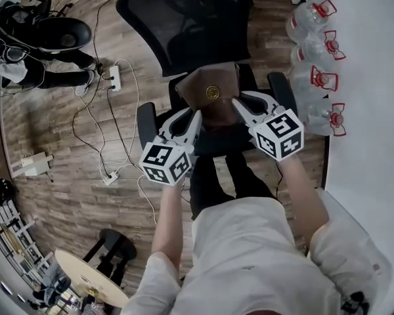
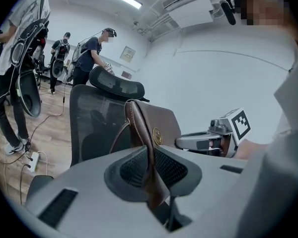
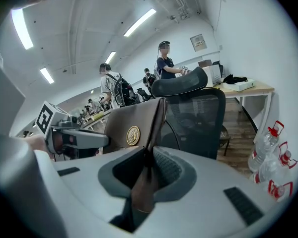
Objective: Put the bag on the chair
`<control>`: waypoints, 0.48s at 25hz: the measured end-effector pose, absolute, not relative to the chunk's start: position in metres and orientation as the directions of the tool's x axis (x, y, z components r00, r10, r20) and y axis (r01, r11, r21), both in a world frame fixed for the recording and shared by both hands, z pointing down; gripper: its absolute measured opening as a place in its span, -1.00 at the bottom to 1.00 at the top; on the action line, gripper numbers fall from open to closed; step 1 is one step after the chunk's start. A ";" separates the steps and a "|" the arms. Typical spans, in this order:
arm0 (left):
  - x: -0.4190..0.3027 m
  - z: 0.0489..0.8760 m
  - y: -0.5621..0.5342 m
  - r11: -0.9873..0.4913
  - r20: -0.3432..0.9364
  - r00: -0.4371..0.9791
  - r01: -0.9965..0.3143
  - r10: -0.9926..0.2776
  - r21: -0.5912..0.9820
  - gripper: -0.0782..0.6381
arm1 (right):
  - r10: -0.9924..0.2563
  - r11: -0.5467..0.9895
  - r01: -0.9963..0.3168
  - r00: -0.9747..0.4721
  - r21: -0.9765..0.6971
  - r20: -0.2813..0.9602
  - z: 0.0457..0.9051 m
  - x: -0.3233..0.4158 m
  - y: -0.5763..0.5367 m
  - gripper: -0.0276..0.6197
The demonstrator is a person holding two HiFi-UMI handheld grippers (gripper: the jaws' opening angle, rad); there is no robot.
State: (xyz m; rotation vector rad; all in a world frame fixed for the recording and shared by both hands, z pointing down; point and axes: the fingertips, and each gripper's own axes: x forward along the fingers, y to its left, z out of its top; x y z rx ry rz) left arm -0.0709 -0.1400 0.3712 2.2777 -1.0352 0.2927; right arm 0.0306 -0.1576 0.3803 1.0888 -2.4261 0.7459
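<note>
The left gripper (image 1: 196,115) and right gripper (image 1: 237,103) pinch the bag (image 1: 211,93) by its sides above the chair (image 1: 184,25) seat; next it likely needs lowering and releasing.

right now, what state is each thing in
bag: upright, held at both sides over the seat; contact with the seat unclear
left gripper: shut on the bag's edge
right gripper: shut on the bag's other edge
chair: upright, nothing on the seat but perhaps the bag
bottles: capped, in a row by the wall
power strip: on the floor, cables plugged in
</note>
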 end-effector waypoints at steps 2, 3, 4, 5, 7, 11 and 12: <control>-0.073 0.374 -0.147 -0.514 0.422 0.677 -0.734 -0.603 0.443 -0.69 | -0.574 0.556 -0.773 -0.623 -0.305 0.532 0.384 0.029 -0.164 -0.73; -0.074 0.376 -0.151 -0.517 0.419 0.679 -0.732 -0.602 0.444 -0.69 | -0.577 0.555 -0.775 -0.620 -0.302 0.532 0.386 0.028 -0.168 -0.73; -0.075 0.378 -0.155 -0.519 0.418 0.681 -0.730 -0.601 0.445 -0.69 | -0.579 0.556 -0.776 -0.618 -0.297 0.532 0.388 0.027 -0.171 -0.73; -0.076 0.381 -0.158 -0.521 0.418 0.683 -0.729 -0.599 0.444 -0.69 | -0.581 0.557 -0.778 -0.616 -0.292 0.533 0.390 0.025 -0.175 -0.73; -0.079 0.387 -0.165 -0.528 0.420 0.688 -0.724 -0.592 0.443 -0.69 | -0.584 0.556 -0.781 -0.610 -0.284 0.536 0.396 0.023 -0.181 -0.73; -0.086 0.404 -0.172 -0.531 0.420 0.694 -0.719 -0.585 0.449 -0.69 | -0.579 0.549 -0.785 -0.605 -0.288 0.546 0.412 0.016 -0.187 -0.73; -0.087 0.408 -0.174 -0.529 0.419 0.694 -0.718 -0.585 0.451 -0.69 | -0.578 0.549 -0.785 -0.605 -0.287 0.548 0.416 0.015 -0.188 -0.73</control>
